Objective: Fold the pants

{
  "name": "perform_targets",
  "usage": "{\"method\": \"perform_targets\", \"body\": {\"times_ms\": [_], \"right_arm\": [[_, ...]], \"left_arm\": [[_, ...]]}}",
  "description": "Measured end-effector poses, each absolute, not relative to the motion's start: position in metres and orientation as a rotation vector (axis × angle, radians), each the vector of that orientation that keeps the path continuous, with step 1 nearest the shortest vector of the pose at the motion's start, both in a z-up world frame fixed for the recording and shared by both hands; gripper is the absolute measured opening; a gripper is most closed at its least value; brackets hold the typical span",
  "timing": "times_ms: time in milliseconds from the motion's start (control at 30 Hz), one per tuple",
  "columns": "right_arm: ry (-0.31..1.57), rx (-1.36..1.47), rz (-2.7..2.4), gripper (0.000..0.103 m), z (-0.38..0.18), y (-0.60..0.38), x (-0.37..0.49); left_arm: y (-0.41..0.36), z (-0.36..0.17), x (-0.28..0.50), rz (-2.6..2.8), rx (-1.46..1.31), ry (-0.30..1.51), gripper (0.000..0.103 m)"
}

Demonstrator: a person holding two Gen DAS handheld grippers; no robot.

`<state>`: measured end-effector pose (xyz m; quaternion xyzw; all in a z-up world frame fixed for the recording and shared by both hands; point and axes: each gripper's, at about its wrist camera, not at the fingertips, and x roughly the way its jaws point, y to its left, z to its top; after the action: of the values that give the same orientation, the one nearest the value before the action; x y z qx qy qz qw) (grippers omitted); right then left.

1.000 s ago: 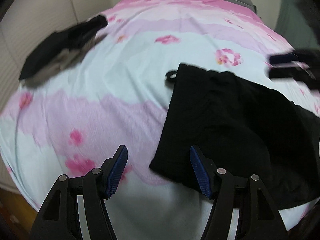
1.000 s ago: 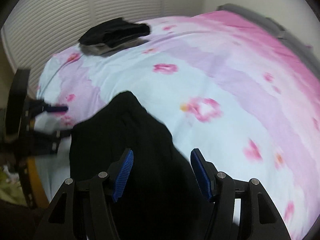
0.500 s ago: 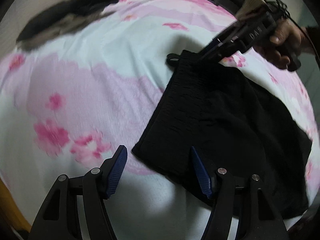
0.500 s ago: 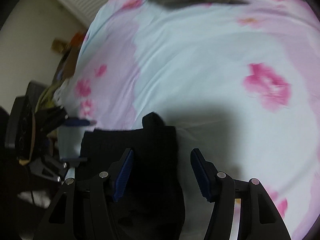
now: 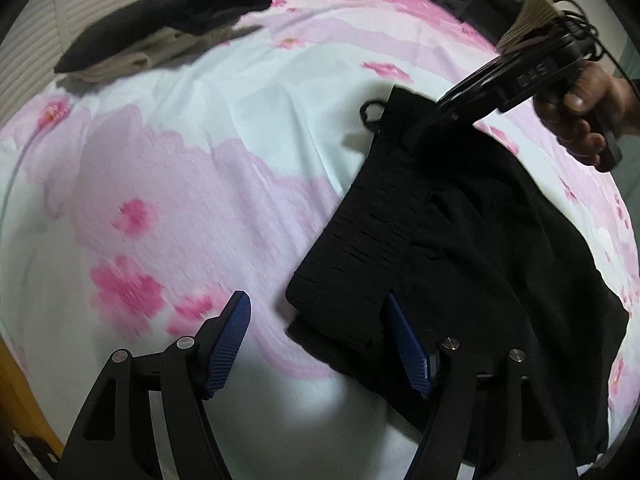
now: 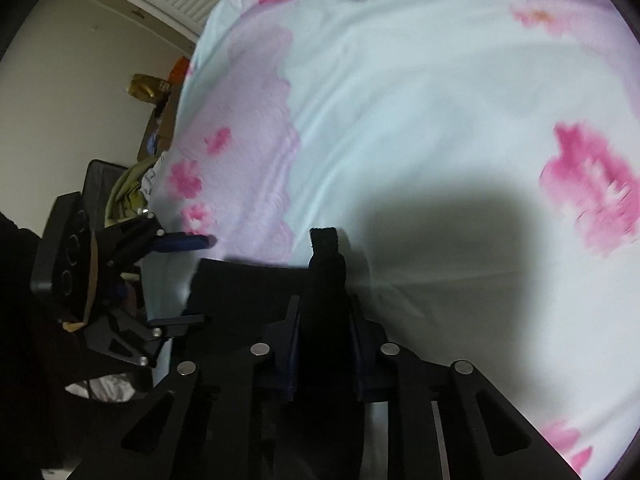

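Black pants (image 5: 460,232) lie partly folded on the pink flowered bedspread (image 5: 192,168). My left gripper (image 5: 320,340) is open, its blue pads on either side of the near waistband corner, just above the bed. My right gripper (image 6: 324,320) is shut on the far waistband corner of the pants (image 6: 324,280); a drawstring loop (image 5: 370,114) sticks out beside it. In the left wrist view the right gripper (image 5: 424,130) shows, pinching that corner, held by a hand (image 5: 588,108). The left gripper also shows in the right wrist view (image 6: 192,280).
A pile of dark and beige clothes (image 5: 160,28) lies at the far left of the bed. A slatted wall (image 5: 32,60) runs behind it. Clutter (image 6: 152,128) lies on the floor beside the bed's edge.
My right gripper came down onto the far waistband corner and closed on it. My left gripper moved closer to the near corner and stayed open.
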<state>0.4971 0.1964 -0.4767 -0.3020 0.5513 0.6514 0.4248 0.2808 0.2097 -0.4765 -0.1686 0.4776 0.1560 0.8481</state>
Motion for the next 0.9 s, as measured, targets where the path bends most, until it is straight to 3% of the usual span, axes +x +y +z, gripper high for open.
{"method": "perform_targets", "body": {"times_ms": [167, 267, 500, 700, 900], "right_arm": [[1.226, -0.743, 1.651, 0.019, -0.444, 0.208, 0.494], [1.181, -0.878, 1.609, 0.020, -0.461, 0.219, 0.488], [1.009, -0.848, 1.468, 0.055, -0.451, 0.190, 0.492], [0.996, -0.637, 1.201, 0.056, -0.419, 0.091, 0.508], [1.133, -0.329, 0.821, 0.056, -0.406, -0.092, 0.518]], "left_arm": [[0.223, -0.468, 0.281, 0.358, -0.325, 0.980, 0.069], [0.224, -0.474, 0.277, 0.364, -0.301, 0.999, 0.069], [0.207, -0.464, 0.271, 0.343, -0.193, 0.977, 0.070], [0.163, -0.432, 0.302, 0.228, -0.026, 0.895, 0.070], [0.085, -0.409, 0.338, 0.037, 0.085, 0.832, 0.070]]}}
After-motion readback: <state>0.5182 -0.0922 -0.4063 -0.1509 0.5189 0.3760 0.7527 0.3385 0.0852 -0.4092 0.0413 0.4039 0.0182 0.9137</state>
